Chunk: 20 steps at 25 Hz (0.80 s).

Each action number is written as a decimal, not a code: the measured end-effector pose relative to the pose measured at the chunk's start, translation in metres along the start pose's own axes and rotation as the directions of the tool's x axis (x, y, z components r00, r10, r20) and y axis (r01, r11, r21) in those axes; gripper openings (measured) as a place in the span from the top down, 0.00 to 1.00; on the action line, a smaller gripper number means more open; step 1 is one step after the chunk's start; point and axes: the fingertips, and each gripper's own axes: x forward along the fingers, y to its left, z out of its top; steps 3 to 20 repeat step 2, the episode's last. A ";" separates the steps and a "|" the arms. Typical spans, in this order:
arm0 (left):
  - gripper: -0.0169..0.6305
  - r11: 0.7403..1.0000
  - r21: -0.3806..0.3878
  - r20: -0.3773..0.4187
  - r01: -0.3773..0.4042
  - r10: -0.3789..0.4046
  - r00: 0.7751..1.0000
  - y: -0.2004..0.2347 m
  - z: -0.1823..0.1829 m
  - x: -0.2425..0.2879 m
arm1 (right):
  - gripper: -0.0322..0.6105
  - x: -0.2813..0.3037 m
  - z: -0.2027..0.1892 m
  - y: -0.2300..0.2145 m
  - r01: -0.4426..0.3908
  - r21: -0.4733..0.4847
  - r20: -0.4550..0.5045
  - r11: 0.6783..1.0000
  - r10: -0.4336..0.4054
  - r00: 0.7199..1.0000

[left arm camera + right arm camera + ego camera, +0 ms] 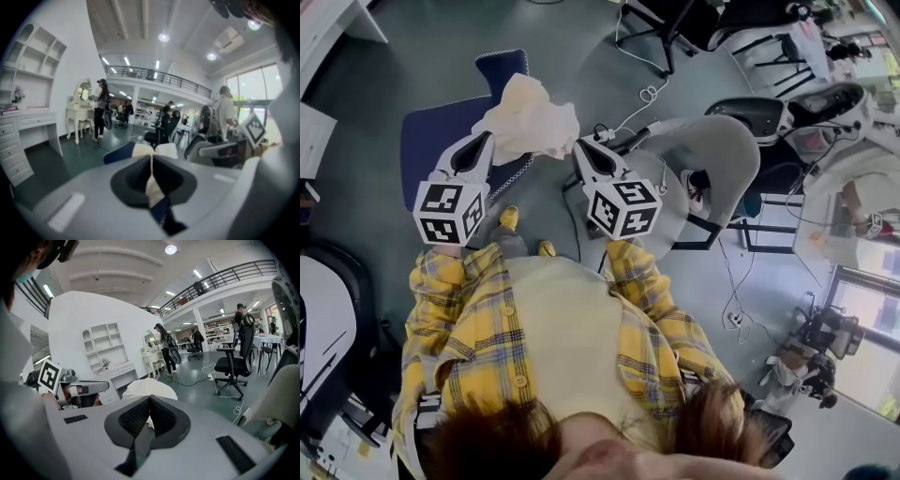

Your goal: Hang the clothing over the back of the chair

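Note:
A crumpled cream garment (pixel 530 117) hangs in the air between my two grippers, above a blue chair (pixel 441 131). The left gripper (pixel 487 141) is shut on the garment's left edge. In the left gripper view a strip of cream cloth (pixel 153 183) is pinched in the shut jaws of the left gripper (pixel 151 157), and the blue chair (pixel 119 152) lies just beyond. On the other side the right gripper (pixel 579 145) is shut on the garment's right edge. From the right gripper (pixel 150 399) the garment (pixel 150 387) bulges just past the closed tips.
A grey padded chair (pixel 712 150) stands close on the right, with cables (pixel 647 94) on the floor behind it. A black office chair (pixel 234 362) stands further off. White drawers (pixel 23 140) line the left wall. Several people stand in the background.

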 end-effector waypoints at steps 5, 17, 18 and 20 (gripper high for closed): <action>0.96 1.000 0.010 -0.005 0.002 -0.002 1.000 0.000 -0.001 0.000 | 0.93 0.001 0.000 0.000 -0.003 0.000 0.000 1.000 0.003 1.000; 0.96 1.000 0.010 -0.005 0.002 -0.002 1.000 0.000 -0.001 0.000 | 0.93 0.001 0.000 0.000 -0.003 0.000 0.000 1.000 0.003 1.000; 0.96 1.000 0.010 -0.005 0.002 -0.002 1.000 0.000 -0.001 0.000 | 0.93 0.001 0.000 0.000 -0.003 0.000 0.000 1.000 0.003 1.000; 0.96 1.000 0.010 -0.005 0.002 -0.002 1.000 0.000 -0.001 0.000 | 0.93 0.001 0.000 0.000 -0.003 0.000 0.000 1.000 0.003 1.000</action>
